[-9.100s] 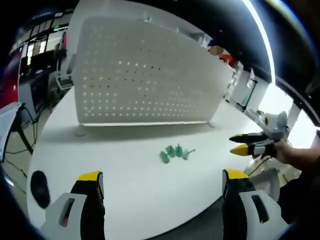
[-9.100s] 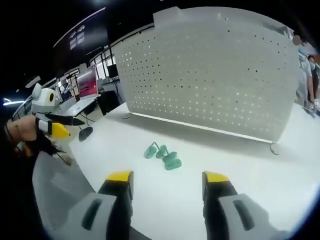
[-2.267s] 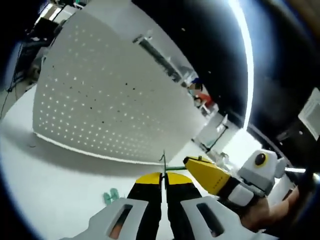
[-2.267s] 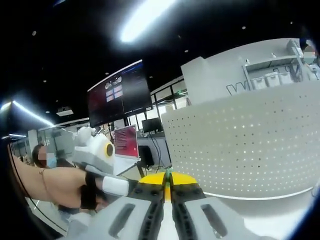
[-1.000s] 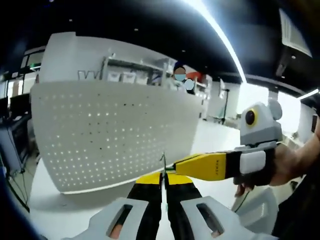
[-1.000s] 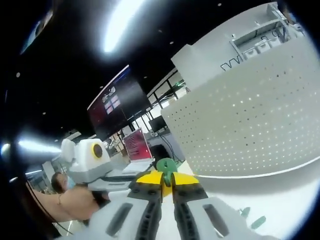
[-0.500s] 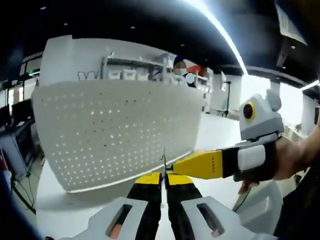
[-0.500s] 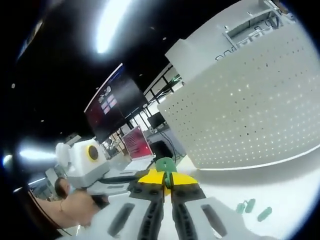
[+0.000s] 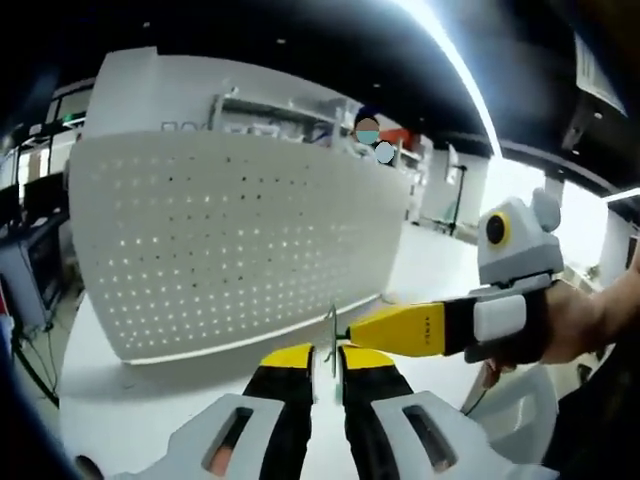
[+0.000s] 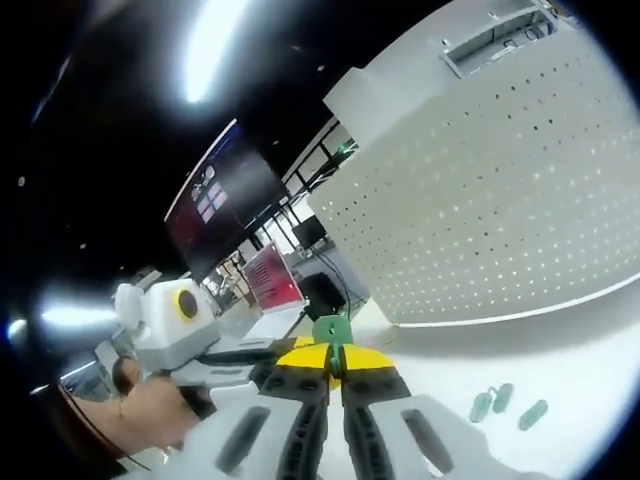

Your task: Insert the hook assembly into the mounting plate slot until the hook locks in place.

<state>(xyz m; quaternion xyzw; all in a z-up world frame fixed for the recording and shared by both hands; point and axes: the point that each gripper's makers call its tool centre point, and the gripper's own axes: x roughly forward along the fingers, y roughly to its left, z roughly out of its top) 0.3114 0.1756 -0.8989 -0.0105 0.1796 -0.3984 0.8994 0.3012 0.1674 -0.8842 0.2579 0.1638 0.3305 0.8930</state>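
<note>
In the left gripper view, the left gripper has its jaws drawn almost together, only a thin slit between the yellow tips. A thin metal hook stands up out of that slit, its long axis running up the picture, in line with the jaws, its top end toward the pegboard. Whether the tips actually pinch it cannot be told for sure, but it sits right between them. The right gripper comes in from the right, held in a hand, its yellow jaw lying crosswise with the tip meeting the hook just above the left tips.

In the right gripper view, the right gripper is clamped tight on a green plate, which sticks up above the yellow tips, its rounded end pointing away from the camera, long axis along the jaws. The left gripper reaches in from the left, carried by a hand, its dark jaw ending just beside the green plate.

Three more green pieces lie on the white table, well apart from the jaws, in front of the upright pegboard.
</note>
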